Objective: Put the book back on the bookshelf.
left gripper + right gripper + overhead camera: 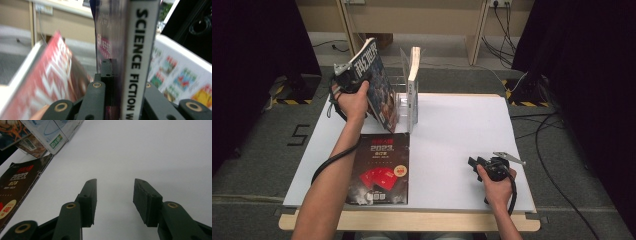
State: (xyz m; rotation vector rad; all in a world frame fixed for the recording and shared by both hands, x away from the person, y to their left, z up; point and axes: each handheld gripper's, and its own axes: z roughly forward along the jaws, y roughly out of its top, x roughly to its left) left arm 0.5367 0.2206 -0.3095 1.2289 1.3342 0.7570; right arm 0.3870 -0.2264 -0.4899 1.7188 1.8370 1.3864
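Jaws of the left gripper (113, 82) clamped the white-spined "Science Fiction" magazine (140, 60), tilted above the white table (462, 135). The right gripper (115, 202) rested low, jaws apart, grasping nothing.

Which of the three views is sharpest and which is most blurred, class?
High view: evenly lit and soft, dark curtains at both sides. Left gripper view: most blurred, though the held magazine spine lettering reads. Right gripper view: sharpest on the hand-held gripper, pale glare on the table.

"SCIENCE FICTION W…" on the white spine of the held magazine (138, 62), "2023" on the dark magazine (382, 170) lying flat, "480" on its yellow sticker (6, 208)
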